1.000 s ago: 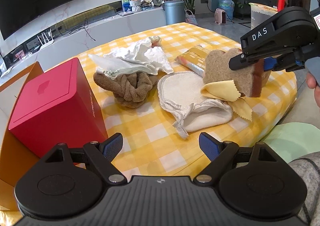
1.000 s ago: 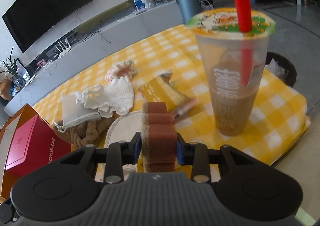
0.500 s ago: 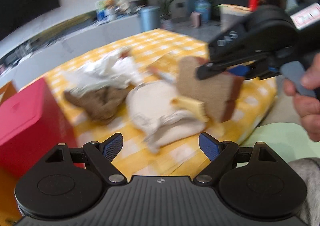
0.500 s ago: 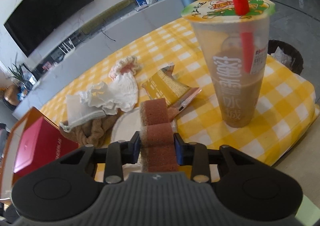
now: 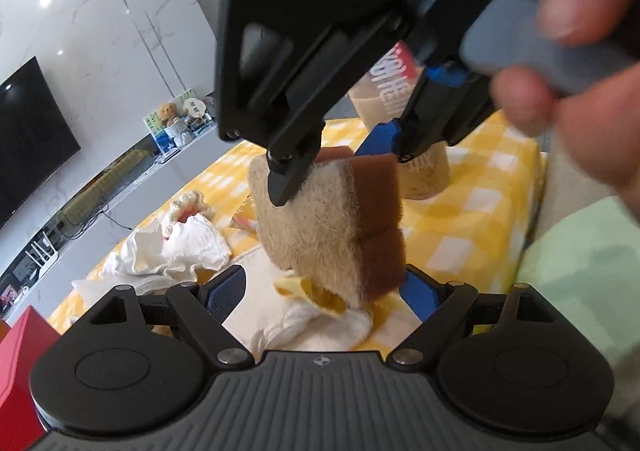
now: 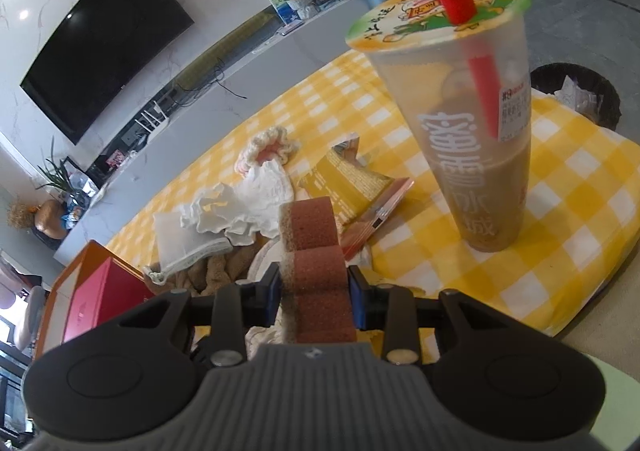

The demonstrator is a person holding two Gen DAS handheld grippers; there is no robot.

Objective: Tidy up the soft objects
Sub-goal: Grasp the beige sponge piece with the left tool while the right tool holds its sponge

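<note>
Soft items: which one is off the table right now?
The brown sponge with the tan fibre face: it is clamped in the right gripper and held in the air. The white cloth and brown towel lie on the checked tablecloth.

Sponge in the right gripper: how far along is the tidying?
Nothing looks put away yet. In hand: the right gripper is shut on the brown sponge, held above the table, in front of the open left gripper. Left on the yellow checked tablecloth: white cloths, brown towel, crocheted scrunchie.
</note>
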